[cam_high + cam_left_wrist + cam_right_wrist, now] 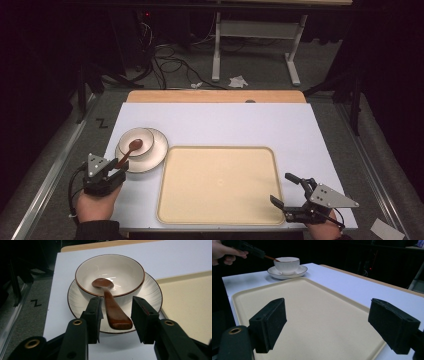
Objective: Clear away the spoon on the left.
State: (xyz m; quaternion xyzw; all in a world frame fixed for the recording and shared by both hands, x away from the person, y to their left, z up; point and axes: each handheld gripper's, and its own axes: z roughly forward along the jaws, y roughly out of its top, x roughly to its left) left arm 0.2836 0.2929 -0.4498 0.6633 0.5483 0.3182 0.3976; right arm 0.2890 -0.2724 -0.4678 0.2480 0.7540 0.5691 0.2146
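Left tongs sit at the near left part of the table, released: the jaws stand either side of the spoon handle with a gap on both sides, neither pad touching it. The brown spoon lies with its head down in the bowl, just ahead of these tongs, and its handle slopes back over the bowl's rim, ending between the jaws. The bowl stands on a white plate with a dark edge; the plate's near rim passes under the jaw tips. The hand gripping these tongs comes in from the table's near edge.

Right tongs hang over the near right corner of the tray, jaws spread wide, nothing between them. The beige tray lies flat beneath and ahead of them, bare. From these tongs, the bowl and plate sit well off, just past the tray's far left corner.
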